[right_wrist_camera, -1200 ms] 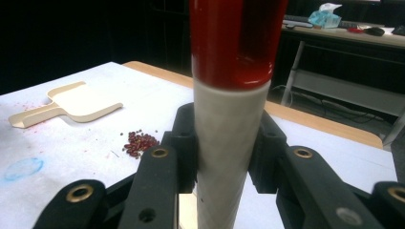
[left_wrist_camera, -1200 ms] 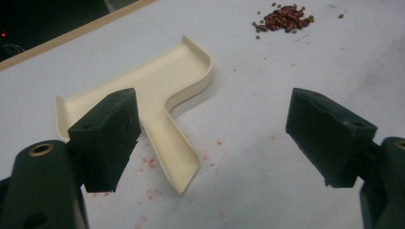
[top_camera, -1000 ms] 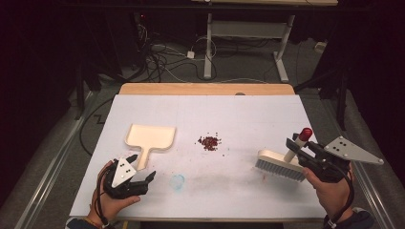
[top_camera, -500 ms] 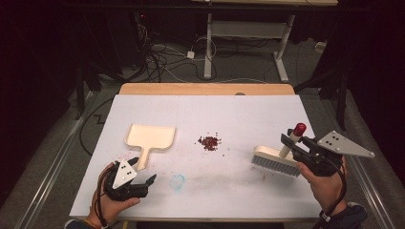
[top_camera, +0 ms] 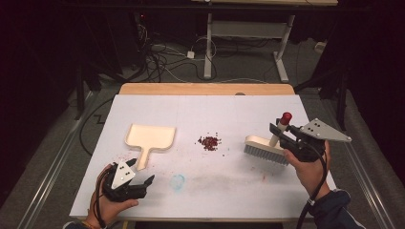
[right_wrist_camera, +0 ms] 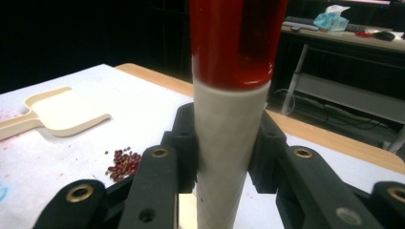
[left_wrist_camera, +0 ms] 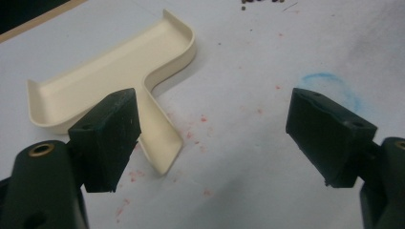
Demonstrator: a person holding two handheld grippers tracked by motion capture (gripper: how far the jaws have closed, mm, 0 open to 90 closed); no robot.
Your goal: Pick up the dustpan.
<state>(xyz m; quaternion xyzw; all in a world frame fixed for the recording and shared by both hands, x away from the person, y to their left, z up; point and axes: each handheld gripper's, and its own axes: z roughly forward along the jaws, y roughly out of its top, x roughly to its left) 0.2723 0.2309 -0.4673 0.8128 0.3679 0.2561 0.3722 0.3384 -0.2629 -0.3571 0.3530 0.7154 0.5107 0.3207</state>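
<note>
My left gripper (top_camera: 143, 183) sits low near the front edge of the worktop (top_camera: 215, 109), jaws spread wide with nothing between them. Just ahead of it lies the cream dustpan (top_camera: 152, 137), handle pointing back toward me. It looks like light, stiff plastic, likely to skid on the smooth sheet if pushed; I'd take it by the flat handle (left_wrist_camera: 160, 143), gripping across the width. Mid-worktop is the small pile of red beans (top_camera: 209, 141), loose and apt to scatter and roll under a hard sweep. To the right, the brush (top_camera: 265, 149) rests bristles down, near the beans. My right gripper (right_wrist_camera: 222, 143) is clamped on its upright handle, below the red cap (top_camera: 286, 117). The handle is rigid and round, so it could twist in the pads. From the right gripper view, the bristle head is hidden under the jaws. A faint blue mark (top_camera: 178, 181) is hard to read.
</note>
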